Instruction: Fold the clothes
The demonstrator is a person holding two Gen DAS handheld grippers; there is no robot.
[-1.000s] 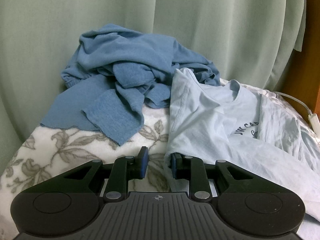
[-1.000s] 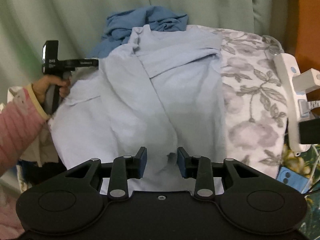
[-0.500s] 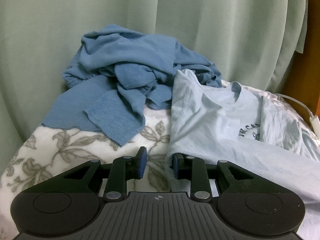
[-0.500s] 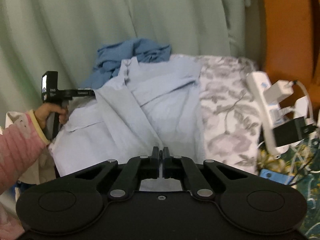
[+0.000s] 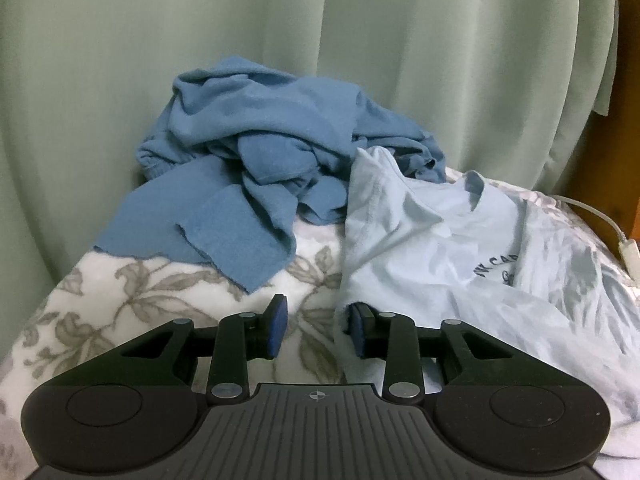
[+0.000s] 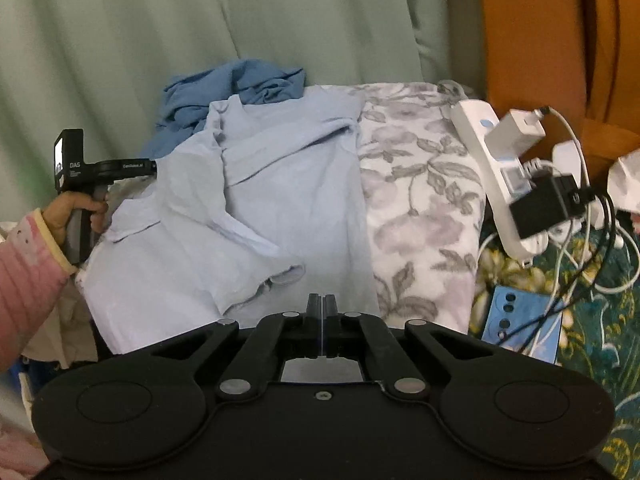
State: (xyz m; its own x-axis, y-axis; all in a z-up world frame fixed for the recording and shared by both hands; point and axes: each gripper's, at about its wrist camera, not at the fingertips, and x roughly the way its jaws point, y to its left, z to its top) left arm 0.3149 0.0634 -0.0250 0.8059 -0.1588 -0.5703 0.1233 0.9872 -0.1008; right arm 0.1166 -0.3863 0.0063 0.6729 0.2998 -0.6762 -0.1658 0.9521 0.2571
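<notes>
A pale green curtain (image 5: 280, 60) hangs behind a bed covered by a white blanket with grey flowers (image 6: 424, 208). Spread across the blanket lies the light blue T-shirt (image 6: 288, 200), rumpled, its collar toward the far end. Beyond it, against the curtain, sits a crumpled heap of darker blue clothes (image 5: 264, 168). The left gripper (image 5: 316, 330) is at the shirt's left edge, its jaws opening, with the hem draped over one pad but not pinched. The right gripper (image 6: 321, 312) is fully closed at the shirt's near edge; whether cloth is caught between its pads cannot be told. A white power strip (image 6: 500, 184) lies to the right.
</notes>
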